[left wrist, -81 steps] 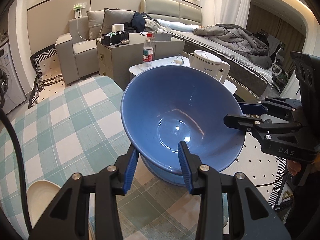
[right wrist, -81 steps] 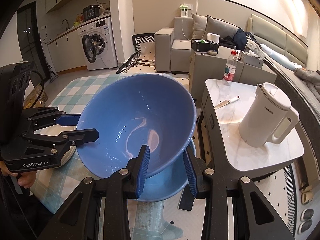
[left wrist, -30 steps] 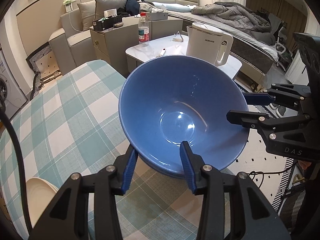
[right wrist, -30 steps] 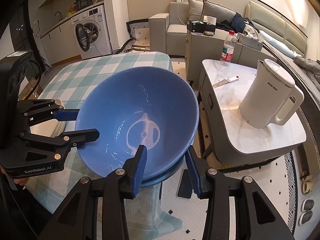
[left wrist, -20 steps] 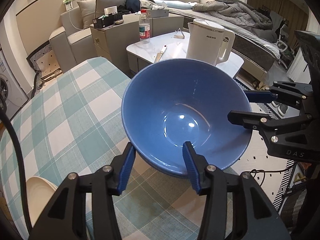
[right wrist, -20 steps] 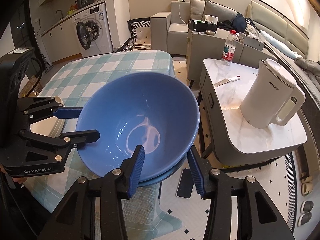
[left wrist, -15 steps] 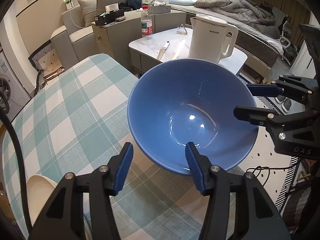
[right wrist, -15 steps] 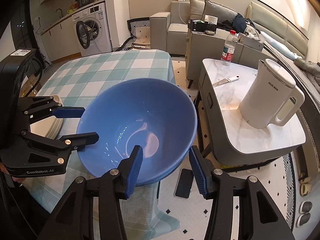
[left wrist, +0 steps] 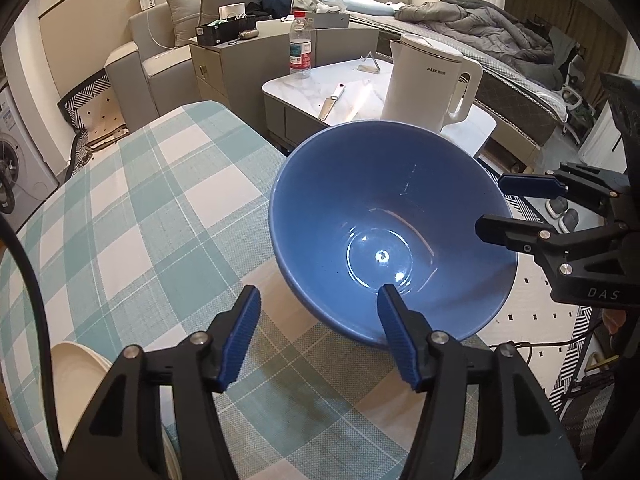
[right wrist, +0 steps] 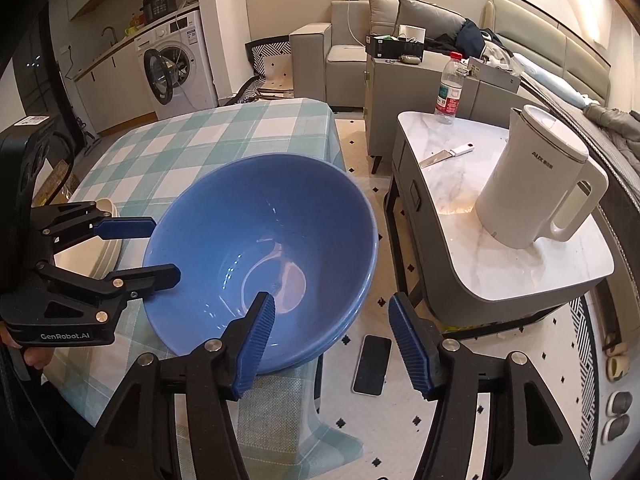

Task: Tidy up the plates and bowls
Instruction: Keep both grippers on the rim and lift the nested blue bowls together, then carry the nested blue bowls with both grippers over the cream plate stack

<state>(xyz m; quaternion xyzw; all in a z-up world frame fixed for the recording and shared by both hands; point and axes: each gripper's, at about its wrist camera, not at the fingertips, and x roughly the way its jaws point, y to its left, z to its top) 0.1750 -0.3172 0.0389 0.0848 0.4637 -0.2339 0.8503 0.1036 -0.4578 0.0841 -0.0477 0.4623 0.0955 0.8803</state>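
Our left gripper [left wrist: 318, 312] has just been opening its jaws, and they now stand parted at the near rim of the blue bowl [left wrist: 384, 220], one blue pad outside the wall and one over the inside, neither pressing on it. We see the cream plates [left wrist: 74, 372] at the lower left of that view, on the green-and-white checked tablecloth [left wrist: 132, 216]. The bowl sits near the table's corner, nested in a second blue bowl [right wrist: 346, 320] whose rim shows just beneath it in the right wrist view. Our right gripper [right wrist: 332, 316] has also just been spreading its jaws; the rim on its side lies between the pads with a clear gap, so the bowl rests free of both tools. Beyond the table's edge stands a marble-topped side table [right wrist: 500, 256] carrying a white kettle [right wrist: 540, 184], a water bottle [right wrist: 450, 88] and a small knife [right wrist: 446, 156]. A dark phone [right wrist: 373, 364] lies on the patterned floor below.
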